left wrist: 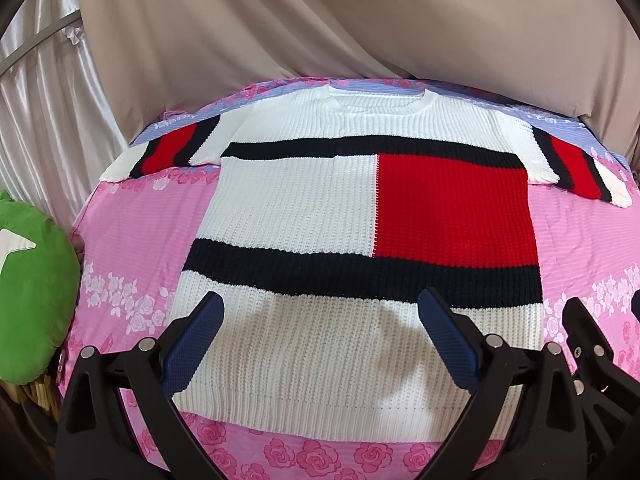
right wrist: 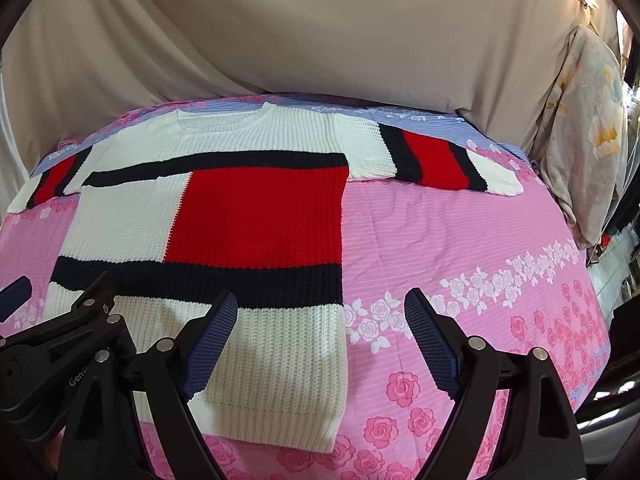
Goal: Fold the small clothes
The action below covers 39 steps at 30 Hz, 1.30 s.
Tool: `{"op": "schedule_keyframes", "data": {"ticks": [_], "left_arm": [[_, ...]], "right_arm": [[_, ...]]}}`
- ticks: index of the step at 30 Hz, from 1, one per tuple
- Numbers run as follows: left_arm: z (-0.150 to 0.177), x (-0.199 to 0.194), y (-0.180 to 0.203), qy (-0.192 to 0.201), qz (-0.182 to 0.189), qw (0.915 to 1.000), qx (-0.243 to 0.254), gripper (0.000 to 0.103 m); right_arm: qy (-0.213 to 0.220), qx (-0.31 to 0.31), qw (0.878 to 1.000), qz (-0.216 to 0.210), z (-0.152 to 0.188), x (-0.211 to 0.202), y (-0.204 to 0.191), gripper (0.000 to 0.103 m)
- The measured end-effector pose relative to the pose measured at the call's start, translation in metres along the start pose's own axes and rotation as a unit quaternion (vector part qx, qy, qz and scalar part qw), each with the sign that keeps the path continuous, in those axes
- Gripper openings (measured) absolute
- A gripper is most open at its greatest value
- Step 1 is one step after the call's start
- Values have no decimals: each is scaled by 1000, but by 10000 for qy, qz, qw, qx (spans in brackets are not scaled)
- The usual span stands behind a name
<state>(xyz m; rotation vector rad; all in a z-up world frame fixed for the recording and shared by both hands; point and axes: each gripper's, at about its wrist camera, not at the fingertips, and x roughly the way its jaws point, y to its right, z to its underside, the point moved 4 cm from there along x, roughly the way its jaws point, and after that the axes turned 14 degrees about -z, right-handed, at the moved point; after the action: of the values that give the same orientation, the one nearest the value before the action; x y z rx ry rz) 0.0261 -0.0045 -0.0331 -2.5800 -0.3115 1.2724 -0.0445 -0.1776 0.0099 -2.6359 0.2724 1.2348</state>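
Two sets of jaws parted over a flat sweater

Both grippers hang released, gripping nothing. Knit sweater (left wrist: pixel 360 208) lies face up on the pink bedsheet (right wrist: pixel 460 240), sleeves spread wide — laid flat, likely so folds land square. Left gripper (left wrist: pixel 320 344) sits over the hem's middle; right gripper (right wrist: pixel 320 340) straddles the hem's right corner, one finger above knit, one above sheet. Green cushion (left wrist: pixel 32 292) lies left of the left jaws.

Bright, even light — strong fisheye warping
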Motion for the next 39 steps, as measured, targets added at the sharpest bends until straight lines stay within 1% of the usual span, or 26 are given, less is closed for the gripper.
{"op": "schedule_keyframes", "data": {"ticks": [39], "left_arm": [[-5, -2, 4, 34, -36, 10000, 34, 94]], "right_arm": [[-10, 12, 10000, -5, 0, -3, 6, 84]]}}
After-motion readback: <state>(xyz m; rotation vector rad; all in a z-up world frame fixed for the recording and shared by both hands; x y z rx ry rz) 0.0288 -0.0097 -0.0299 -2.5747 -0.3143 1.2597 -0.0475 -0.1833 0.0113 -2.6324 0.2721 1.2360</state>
